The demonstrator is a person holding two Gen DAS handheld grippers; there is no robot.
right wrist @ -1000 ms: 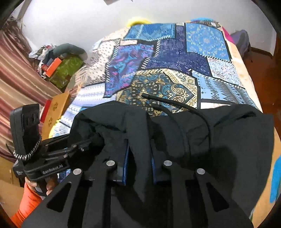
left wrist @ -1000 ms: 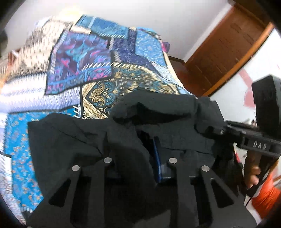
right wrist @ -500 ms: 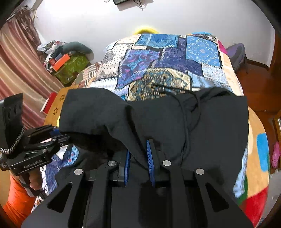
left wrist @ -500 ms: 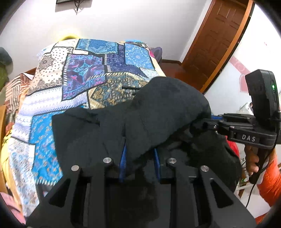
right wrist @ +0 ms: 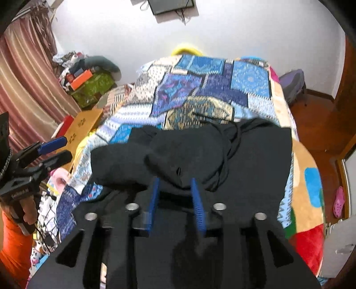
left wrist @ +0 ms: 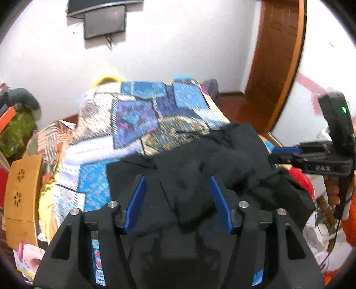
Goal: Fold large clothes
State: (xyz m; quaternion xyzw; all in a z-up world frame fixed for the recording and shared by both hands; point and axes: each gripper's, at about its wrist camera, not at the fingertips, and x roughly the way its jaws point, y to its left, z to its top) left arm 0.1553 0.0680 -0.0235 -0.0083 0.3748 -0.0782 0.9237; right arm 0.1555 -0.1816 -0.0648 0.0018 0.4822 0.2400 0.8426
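Observation:
A black hooded garment [left wrist: 211, 160] lies crumpled in folds across the near end of a patchwork bedspread [left wrist: 133, 115]. My left gripper [left wrist: 176, 180] hovers over it, its jaws opening, and the blue pads stand wide apart with cloth below them but not pinched. In the right wrist view the same garment [right wrist: 255, 160] shows its drawstrings on top. My right gripper [right wrist: 175, 180] is above its near edge with jaws opening, and its pads are clear of the fabric. Each gripper shows in the other's view: the right gripper [left wrist: 276, 154] and the left gripper [right wrist: 64, 147].
The bedspread [right wrist: 200, 89] runs to the far wall under a mounted screen [left wrist: 103, 21]. A wooden door [left wrist: 278, 55] is at the right, and a curtain [right wrist: 26, 77] and a pile of boxes [right wrist: 89, 82] at the left. A wooden board [left wrist: 22, 189] stands beside the bed.
Both grippers have risen and drawn back from the bed. Their jaws have opened and let go of the black cloth, which has dropped onto the bedspread.

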